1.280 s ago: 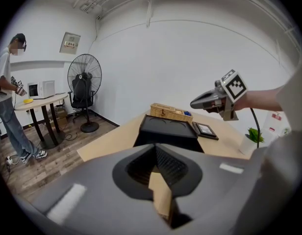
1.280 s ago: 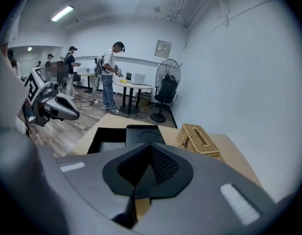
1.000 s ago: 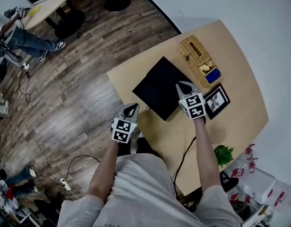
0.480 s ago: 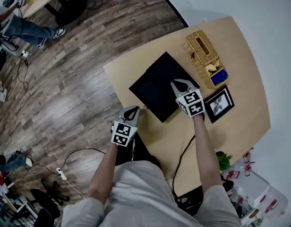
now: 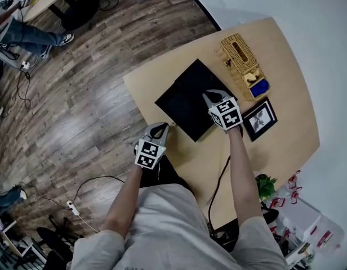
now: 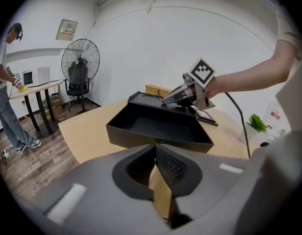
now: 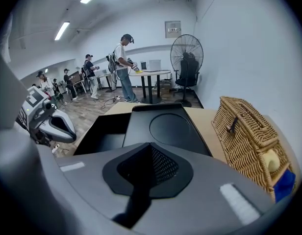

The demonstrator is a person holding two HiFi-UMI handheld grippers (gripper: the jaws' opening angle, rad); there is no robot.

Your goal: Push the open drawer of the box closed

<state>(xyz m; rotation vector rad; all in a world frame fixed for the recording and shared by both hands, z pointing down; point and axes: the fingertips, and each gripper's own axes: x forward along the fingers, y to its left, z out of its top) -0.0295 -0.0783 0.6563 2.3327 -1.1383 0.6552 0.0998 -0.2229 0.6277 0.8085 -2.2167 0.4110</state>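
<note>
No text, number or brand can be read. The cubes on the left gripper (image 5: 158, 129) and right gripper (image 5: 212, 97) bear black-and-white square marker patterns only, without characters. The framed wall panel (image 7: 172, 29) and the faint print at the hem of the person's shirt (image 5: 128, 267) are too small and blurred to make out

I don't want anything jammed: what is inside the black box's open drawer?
The open drawer shows only bare black floor. Its front wall hides the nearest strip, and the black box covers whatever part is tucked inside.
</note>
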